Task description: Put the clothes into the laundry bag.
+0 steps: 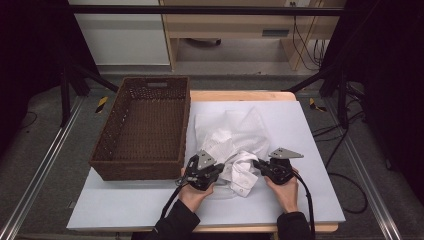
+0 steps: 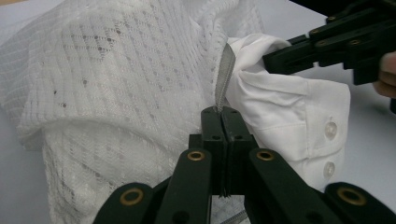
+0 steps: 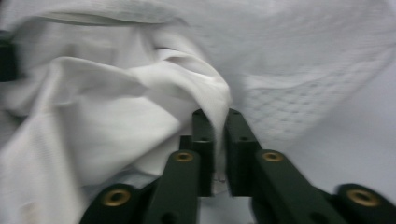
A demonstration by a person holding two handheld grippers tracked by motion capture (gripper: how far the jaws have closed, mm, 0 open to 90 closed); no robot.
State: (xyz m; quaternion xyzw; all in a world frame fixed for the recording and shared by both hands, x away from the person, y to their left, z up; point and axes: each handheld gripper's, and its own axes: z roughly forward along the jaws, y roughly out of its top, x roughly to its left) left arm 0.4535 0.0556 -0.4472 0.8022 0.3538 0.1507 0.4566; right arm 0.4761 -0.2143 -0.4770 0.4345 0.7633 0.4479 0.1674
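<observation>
1. A brown woven basket (image 1: 145, 127) stands on the left part of the tabletop (image 1: 300, 200), at about nine o'clock from the heap of cloth. A cut-out handle shows in its far wall. I can read no label or writing on it.

2. The left gripper (image 1: 218, 170) sits just off the basket's near right corner, at seven o'clock from the heap. In the left gripper view its jaws are pressed fully together on a thin grey loop (image 2: 224, 77), which rises straight up out of them. The loop runs to where the textured top (image 2: 116, 79) meets the shirt.

3. The textured top is white, with a knitted diamond pattern. It lies crumpled at the middle of the tabletop, spreading toward twelve o'clock.

4. The shirt (image 1: 241, 172) is plain white and lies bunched between the two grippers at the heap's near edge. Its cuff (image 2: 322, 135) carries two pale buttons, one above the other. No brand tag or print can be made out on either piece of cloth.

5. The right gripper (image 1: 257, 164) is at five o'clock from the heap and points left into it. In the right gripper view its jaws are nearly closed, pinching a fold of the shirt between them. That picture is blurred.
</observation>
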